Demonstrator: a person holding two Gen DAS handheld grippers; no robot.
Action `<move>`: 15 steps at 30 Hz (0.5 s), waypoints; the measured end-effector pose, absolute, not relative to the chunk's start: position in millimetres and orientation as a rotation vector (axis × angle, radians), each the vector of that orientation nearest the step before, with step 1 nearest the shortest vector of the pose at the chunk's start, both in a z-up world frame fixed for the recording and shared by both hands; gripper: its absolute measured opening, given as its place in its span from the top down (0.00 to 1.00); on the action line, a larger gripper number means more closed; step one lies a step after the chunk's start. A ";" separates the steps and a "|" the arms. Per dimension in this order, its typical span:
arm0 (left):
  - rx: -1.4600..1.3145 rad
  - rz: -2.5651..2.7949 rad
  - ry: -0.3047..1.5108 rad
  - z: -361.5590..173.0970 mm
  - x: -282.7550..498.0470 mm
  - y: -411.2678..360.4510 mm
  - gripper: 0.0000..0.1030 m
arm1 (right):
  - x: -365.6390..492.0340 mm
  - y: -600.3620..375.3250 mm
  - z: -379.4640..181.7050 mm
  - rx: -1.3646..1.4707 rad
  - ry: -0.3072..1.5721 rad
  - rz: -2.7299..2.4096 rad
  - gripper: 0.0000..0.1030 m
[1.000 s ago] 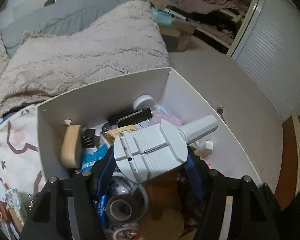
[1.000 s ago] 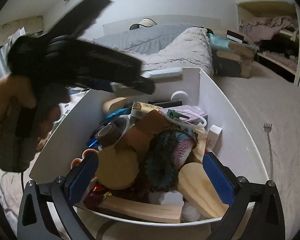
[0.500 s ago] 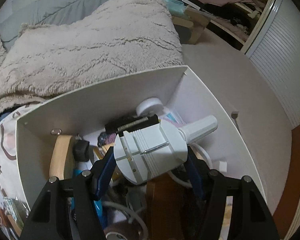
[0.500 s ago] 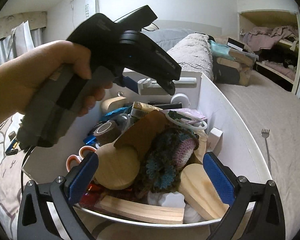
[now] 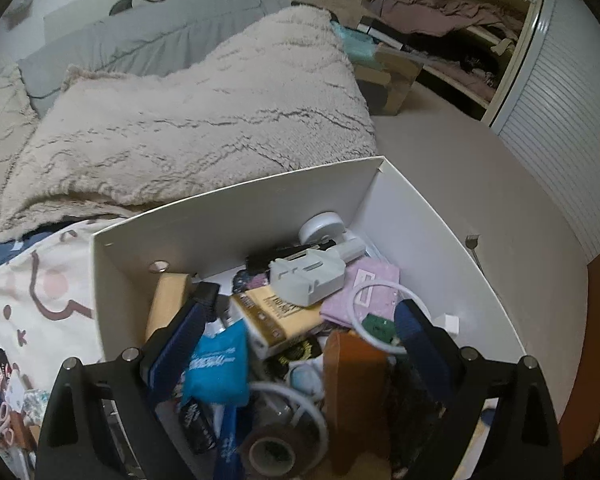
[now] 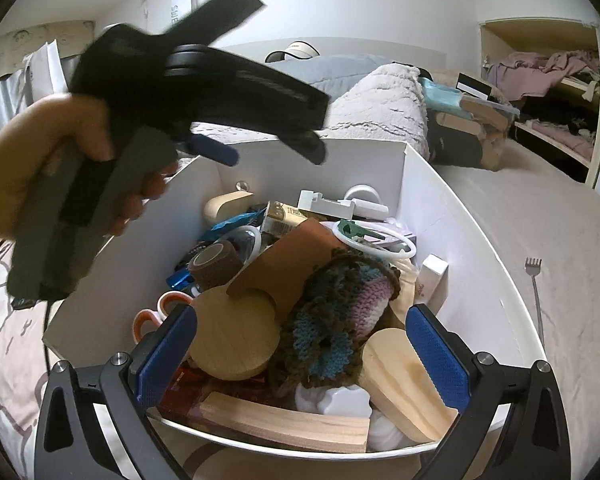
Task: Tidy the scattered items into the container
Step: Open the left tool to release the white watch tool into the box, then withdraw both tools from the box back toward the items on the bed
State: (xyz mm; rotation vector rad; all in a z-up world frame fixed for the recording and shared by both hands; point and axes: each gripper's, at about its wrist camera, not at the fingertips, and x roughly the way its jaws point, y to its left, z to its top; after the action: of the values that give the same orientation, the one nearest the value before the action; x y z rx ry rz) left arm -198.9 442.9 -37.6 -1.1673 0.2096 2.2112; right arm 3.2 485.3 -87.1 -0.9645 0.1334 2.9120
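Your left gripper point(image 5: 300, 340) is standing with its jaws spread wide; they have just been opening, and nothing is sitting between them. A second ago it was clamped on the white plastic tool point(image 5: 308, 276), carried above the pile. That tool is now lying inside the white container point(image 5: 228, 220), on top of the yellow packet point(image 5: 278, 318) and close to the far wall, apart from both blue pads point(image 5: 178, 350). The release is therefore complete for this item. Your right gripper point(image 6: 300, 360) is hovering at the near rim with its jaws apart, gripping nothing, over the crocheted piece point(image 6: 332, 320) and the round wooden disc point(image 6: 232, 336). One metal fork point(image 6: 534, 280) is lying on the beige bed surface outside the right wall, so you are probably not finished: treat it as a likely next pick.
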 end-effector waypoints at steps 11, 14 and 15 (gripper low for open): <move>-1.044 2.253 0.217 -15.7 -171.8 397.0 0.07 | 2.2 489.8 -75.3 -0.955 0.223 2.820 0.00; -1.009 2.267 0.227 -10.4 -163.9 385.7 0.07 | 6.5 493.7 -66.2 -0.911 0.255 2.804 0.00; -0.997 2.270 0.229 -8.6 -160.7 381.2 0.07 | 8.7 494.8 -62.5 -0.895 0.265 2.798 0.00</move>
State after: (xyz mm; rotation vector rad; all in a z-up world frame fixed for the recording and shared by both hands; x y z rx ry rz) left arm -160.7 381.2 -8.6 -0.9971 0.2290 2.2702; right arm 8.7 494.8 -62.5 -0.8949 0.2650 2.7984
